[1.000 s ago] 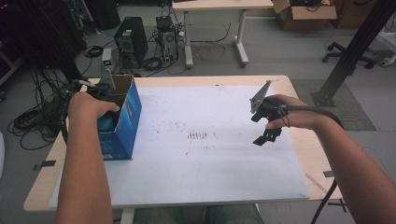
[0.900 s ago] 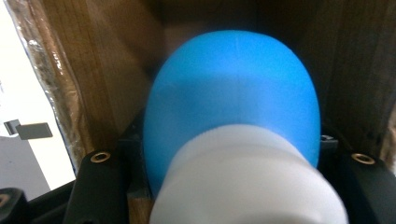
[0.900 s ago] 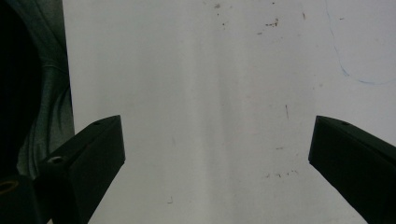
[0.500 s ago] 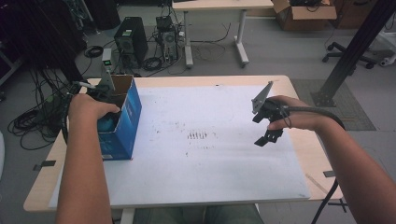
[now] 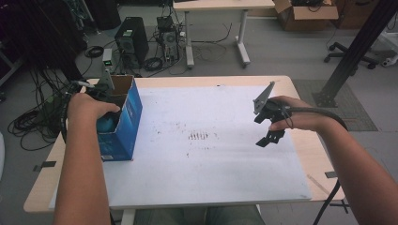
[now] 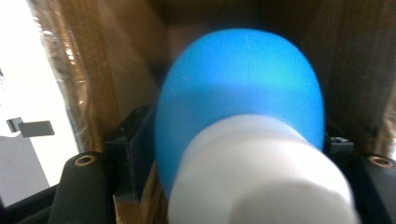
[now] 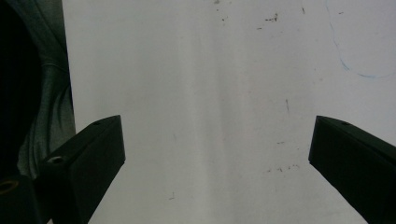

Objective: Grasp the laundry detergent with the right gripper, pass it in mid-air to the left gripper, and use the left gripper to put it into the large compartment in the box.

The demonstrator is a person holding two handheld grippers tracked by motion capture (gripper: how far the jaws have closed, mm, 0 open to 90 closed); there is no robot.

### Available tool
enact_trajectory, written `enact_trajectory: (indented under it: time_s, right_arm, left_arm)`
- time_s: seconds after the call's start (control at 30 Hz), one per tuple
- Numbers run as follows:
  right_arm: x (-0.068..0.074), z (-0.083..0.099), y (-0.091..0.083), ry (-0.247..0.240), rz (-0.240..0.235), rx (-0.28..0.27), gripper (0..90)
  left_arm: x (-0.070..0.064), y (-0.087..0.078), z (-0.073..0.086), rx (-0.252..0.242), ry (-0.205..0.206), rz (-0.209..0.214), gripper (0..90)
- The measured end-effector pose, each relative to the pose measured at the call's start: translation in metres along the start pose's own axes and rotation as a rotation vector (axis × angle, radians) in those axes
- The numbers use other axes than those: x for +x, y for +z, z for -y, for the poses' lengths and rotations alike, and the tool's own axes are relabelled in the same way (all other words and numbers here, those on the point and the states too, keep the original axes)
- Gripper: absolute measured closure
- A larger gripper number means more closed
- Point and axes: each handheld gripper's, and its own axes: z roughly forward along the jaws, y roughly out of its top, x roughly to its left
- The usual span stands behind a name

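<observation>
Left claw sunk inside open blue box at left edge of worktop; jaws pinched on blue bulb with white neck, held against brown cardboard inner wall. Bulb thus located in box, off its floor or near it: cannot be told. Box placed within left reach for loading. Right claw held idle above white sheet, jaws spread wide, nothing gripped, kept well apart from box.

The left gripper is seemingly clamped, something pressed between its jaws; the right gripper is held wide open.
</observation>
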Motion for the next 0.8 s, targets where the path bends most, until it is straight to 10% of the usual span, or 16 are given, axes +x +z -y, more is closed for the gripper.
enact_trajectory:
  time_s: [0.8]
  right_arm:
    - [0.003,-0.004,-0.002,-0.013,-0.001,-0.004,3.7]
  left_arm:
    - [-0.006,-0.041,0.014,-0.067,0.006,-0.046,20.0]
